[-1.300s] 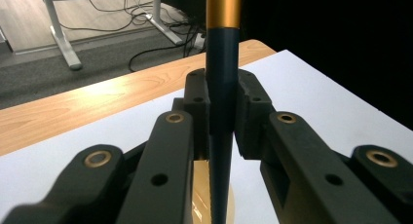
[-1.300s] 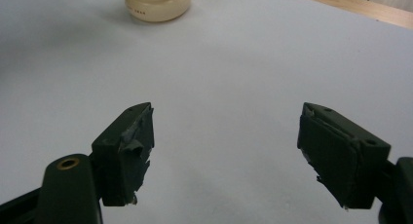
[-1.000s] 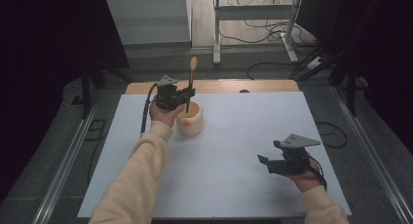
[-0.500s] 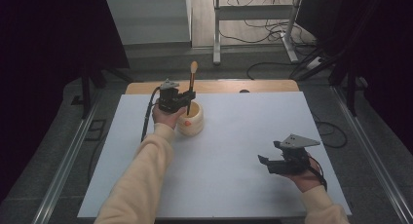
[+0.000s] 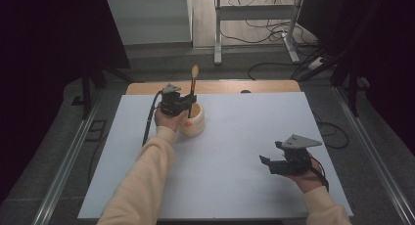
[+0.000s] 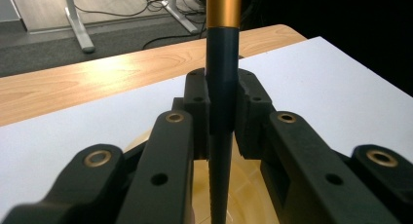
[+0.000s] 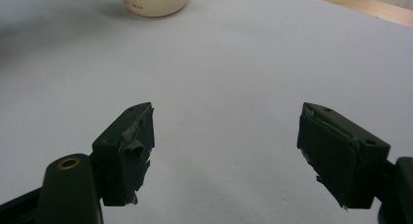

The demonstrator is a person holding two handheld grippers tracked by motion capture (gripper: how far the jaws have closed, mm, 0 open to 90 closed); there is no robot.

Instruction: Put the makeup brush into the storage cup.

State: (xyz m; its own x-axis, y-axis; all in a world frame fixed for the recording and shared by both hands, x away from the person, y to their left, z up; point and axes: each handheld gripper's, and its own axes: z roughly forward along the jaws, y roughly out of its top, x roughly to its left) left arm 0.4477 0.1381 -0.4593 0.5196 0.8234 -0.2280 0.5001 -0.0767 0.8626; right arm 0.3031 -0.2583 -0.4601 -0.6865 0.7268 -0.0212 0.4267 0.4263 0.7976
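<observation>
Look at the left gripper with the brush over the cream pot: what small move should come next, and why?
Probably lower it a little further, then open. The left gripper is shut on the brush, held upright with its lower end inside the cream pot, so letting go should leave it standing there.

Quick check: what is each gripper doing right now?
Left gripper: closed on the brush, upright over the cream pot.
Right gripper: open, holding nothing, above the white table.

Cream sleeves [image 5: 147, 181]; black claws [image 7: 224, 156] with brass pivots, taped pads, grey plates.
</observation>
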